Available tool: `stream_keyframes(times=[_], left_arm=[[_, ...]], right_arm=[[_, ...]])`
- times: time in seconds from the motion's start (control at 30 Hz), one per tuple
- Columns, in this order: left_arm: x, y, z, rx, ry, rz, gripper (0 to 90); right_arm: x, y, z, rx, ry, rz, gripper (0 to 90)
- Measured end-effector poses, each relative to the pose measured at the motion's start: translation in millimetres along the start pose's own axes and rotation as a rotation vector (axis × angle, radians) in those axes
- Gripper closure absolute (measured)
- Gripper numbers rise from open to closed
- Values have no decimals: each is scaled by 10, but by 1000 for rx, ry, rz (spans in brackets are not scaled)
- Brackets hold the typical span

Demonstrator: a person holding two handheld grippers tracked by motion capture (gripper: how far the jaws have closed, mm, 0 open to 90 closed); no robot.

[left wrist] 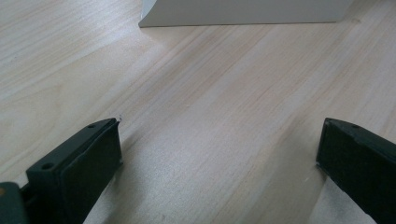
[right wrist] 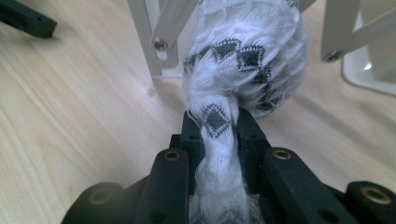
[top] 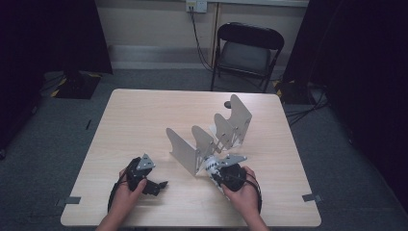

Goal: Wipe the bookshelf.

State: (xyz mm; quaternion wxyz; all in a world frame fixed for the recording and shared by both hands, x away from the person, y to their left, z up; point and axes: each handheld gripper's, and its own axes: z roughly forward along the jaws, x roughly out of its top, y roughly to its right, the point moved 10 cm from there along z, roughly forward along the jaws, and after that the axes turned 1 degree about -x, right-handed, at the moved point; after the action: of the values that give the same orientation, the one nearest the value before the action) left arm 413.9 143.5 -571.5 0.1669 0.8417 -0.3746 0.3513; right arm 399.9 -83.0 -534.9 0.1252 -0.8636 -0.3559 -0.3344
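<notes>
Clamped tight on a white sock (right wrist: pixel 243 60) with black diamonds by the right gripper (right wrist: pixel 219 123), bundle hanging just before the folding rack (top: pixel 211 137). Soft, light, squashy; best pinched at the narrow neck. Rack dividers and rivets close ahead, likely to snag. Left gripper (left wrist: pixel 219 149) gaping, empty, over the table (left wrist: pixel 210 74).

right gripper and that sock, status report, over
Right gripper shut on white patterned sock, at the near end of the rack. Left gripper open, empty, over the table. Rack dividers close on either side.
</notes>
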Motion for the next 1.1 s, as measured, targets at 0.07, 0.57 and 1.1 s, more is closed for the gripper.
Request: stream_keyframes(times=[0.07,0.57,1.1], left_arm=[[0,0,0,0,0,0,0],[0,0,0,0,0,0,0],[0,0,0,0,0,0,0]], right_arm=[[-60,-9,49,1,-16,0,772],[-42,180,-229,-45,-3,10,772],[719,137,-639,-84,103,-77,772]])
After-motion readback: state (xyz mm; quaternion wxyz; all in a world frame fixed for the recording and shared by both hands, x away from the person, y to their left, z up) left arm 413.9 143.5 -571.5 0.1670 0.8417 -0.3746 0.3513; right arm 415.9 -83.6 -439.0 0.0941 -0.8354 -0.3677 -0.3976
